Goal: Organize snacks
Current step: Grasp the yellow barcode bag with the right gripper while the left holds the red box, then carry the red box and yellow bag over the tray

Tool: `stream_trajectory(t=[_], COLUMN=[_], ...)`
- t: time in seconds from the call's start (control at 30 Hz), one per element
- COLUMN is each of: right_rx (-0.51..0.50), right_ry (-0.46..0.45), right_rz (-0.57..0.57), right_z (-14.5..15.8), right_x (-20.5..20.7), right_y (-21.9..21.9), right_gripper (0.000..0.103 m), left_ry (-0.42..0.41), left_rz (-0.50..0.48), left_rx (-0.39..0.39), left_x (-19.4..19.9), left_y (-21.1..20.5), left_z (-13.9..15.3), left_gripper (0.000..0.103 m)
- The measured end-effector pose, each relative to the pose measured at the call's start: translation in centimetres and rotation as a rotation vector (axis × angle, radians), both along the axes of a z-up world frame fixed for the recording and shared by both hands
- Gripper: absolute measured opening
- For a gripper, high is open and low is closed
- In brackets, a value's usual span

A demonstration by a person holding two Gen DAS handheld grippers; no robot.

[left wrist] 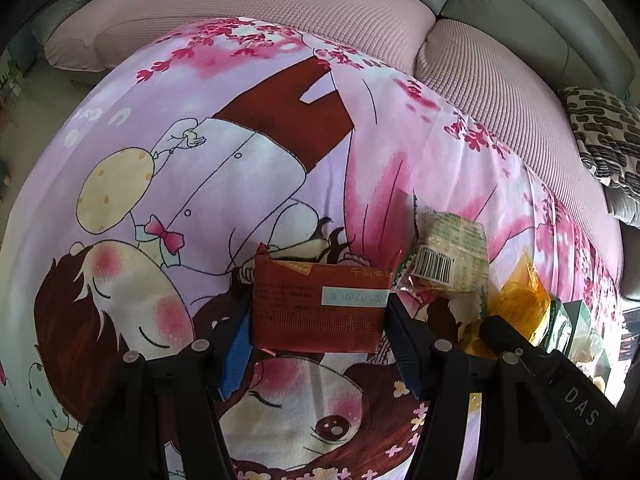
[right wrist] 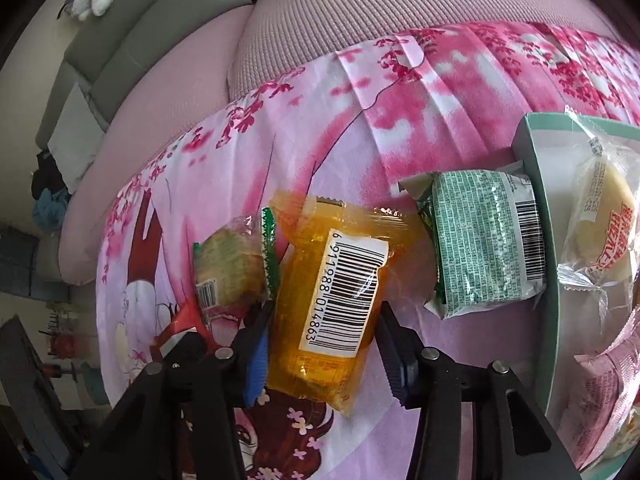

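Here my left gripper point(left wrist: 320, 320) is part-open, pads pressing a flat red foil snack packet point(left wrist: 318, 306); my right gripper point(right wrist: 322, 344) clamps a clear orange snack pouch point(right wrist: 332, 308). Both lie on the pink cartoon-print cloth point(left wrist: 208, 128) over a pink sofa cushion point(left wrist: 256, 20). A teal box point(right wrist: 548, 280) holds wrapped cakes.

The left tool point(left wrist: 318, 320) grips a red snack packet point(left wrist: 318, 306) by its two side edges, just above a cartoon-print sheet point(left wrist: 200, 168). To the right lie a clear-wrapped cake with a barcode point(left wrist: 452, 256) and an orange packet point(left wrist: 520, 296), beside the black arm of another tool point(left wrist: 540, 356). A pink cushion point(left wrist: 260, 12) lies behind.
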State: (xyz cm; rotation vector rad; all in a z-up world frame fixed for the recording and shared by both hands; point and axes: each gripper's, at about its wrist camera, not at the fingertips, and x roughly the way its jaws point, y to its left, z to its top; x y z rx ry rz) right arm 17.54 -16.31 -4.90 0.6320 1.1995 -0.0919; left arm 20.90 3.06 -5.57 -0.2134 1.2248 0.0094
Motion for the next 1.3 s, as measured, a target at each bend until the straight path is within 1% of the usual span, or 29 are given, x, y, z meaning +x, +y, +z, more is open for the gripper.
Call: stream_trajectory(t=[0.23,0.37,0.63,0.7,0.83,1.1,1.3], right_rx=[-0.065,-0.086,-0.12,-0.124,-0.134,-0.124,-0.107], right_ry=[-0.028,-0.047,-0.067,-0.073,-0.095,-0.16,-0.202], right_rz=[0.043,0.056,0.073,0.077,0.082,0.078,0.05], right_z=[0.4,0.7,1.0,1.1,1.8,3.6,5.3], right_x=[-1.5,-2.9,-5.8,-6.6,-8.0,-9.8,-11.4], right_y=[0.9,0.9,1.1,1.2,1.3,0.7,-0.8], right_gripper=[0.043,0.042,0.041,0.041,0.04,0.04,0.04], left_ry=[0.015,0.023,0.036,0.042,0.044,-0.016,-0.076], left_rz=[-0.01,-0.012,-0.02,-0.023,-0.028,-0.043,-0.048], left_rx=[0.008,0.019,0.028,0.02,-0.024,-0.025,-0.014], left_x=[-0.5,-0.5,-2.4,-3.1,-3.8,-5.1,-6.3], left_y=[-0.1,-0.4,-0.8,-0.9,-1.1,-2.0,-2.5], left_z=[0.0,-0.3,0.0,0.1,0.6,3.0,5.4], left_gripper=[0.064,0.064,0.064,0.064,0.064,0.064,0.064])
